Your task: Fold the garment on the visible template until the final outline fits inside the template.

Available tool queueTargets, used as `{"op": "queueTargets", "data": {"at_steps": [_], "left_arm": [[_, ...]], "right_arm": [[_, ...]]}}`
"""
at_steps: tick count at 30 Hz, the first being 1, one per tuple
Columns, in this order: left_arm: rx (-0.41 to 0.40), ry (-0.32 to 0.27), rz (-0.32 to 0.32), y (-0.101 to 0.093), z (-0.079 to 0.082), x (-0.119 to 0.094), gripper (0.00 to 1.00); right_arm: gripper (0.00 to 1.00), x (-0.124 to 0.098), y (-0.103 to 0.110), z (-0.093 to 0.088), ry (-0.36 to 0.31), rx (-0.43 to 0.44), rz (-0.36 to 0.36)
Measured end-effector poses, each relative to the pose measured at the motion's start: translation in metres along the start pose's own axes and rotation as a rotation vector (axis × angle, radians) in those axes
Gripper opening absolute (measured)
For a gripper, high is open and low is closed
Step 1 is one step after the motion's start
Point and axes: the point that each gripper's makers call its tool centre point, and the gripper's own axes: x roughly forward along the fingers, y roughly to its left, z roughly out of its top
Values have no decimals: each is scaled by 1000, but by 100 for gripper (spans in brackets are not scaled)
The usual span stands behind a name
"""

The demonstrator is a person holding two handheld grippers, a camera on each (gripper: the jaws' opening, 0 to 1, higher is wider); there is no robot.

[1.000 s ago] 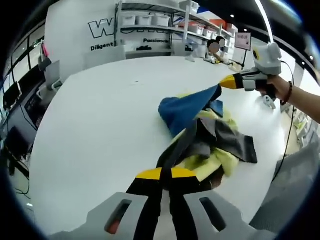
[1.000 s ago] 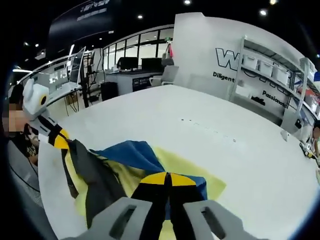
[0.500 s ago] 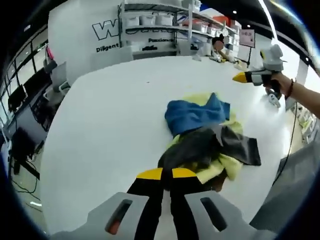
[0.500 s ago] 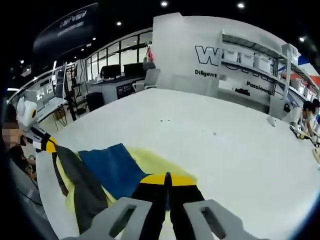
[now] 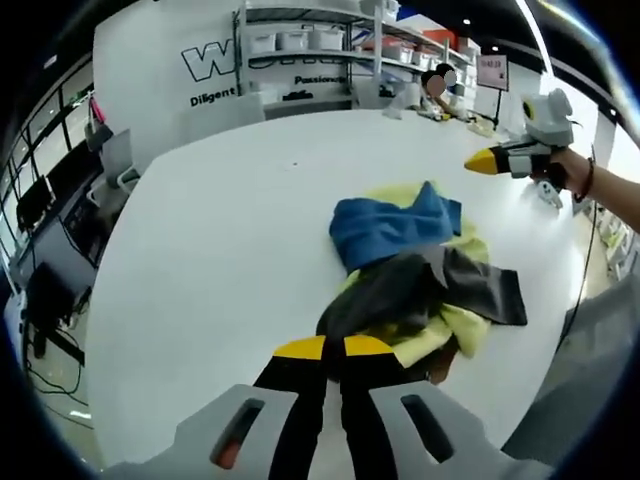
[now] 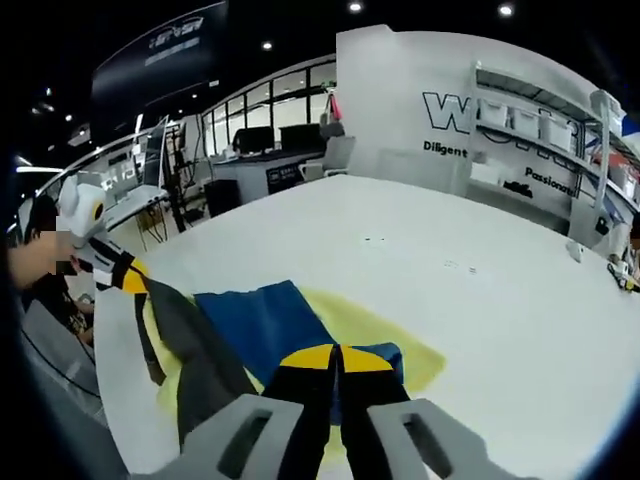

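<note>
White table (image 5: 200, 250), left tongs (image 5: 333, 347) closed on garment (image 5: 420, 285), right tongs (image 6: 337, 357) closed, empty.

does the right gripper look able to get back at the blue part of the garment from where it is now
Probably yes. The right gripper, jaws together and holding nothing, hangs above the white table just beyond the blue part. Nothing lies between them, and that fold sits on top of the garment, uncovered.

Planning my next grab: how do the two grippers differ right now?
The left gripper is shut on the garment at its dark near edge; the right gripper is shut on nothing. The left sits low at the cloth, the right is lifted clear beyond the blue part. Both have yellow-and-black jaws.
</note>
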Motion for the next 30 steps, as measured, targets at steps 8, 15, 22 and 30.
{"op": "queueTargets", "data": {"at_steps": [8,15,22,30], "left_arm": [[-1,-3,3,0,1,0,5],[3,-4,0,-1,1,1,5],[-7,2,-6,-1,0,1,5],[-16,-6,-16,-3,1,2,5]], "right_arm": [[15,15,36,10,-10,-34,100],[30,31,69,16,-8,-103,179],[44,43,85,16,16,-126,219],[55,55,97,12,44,-131,252]]}}
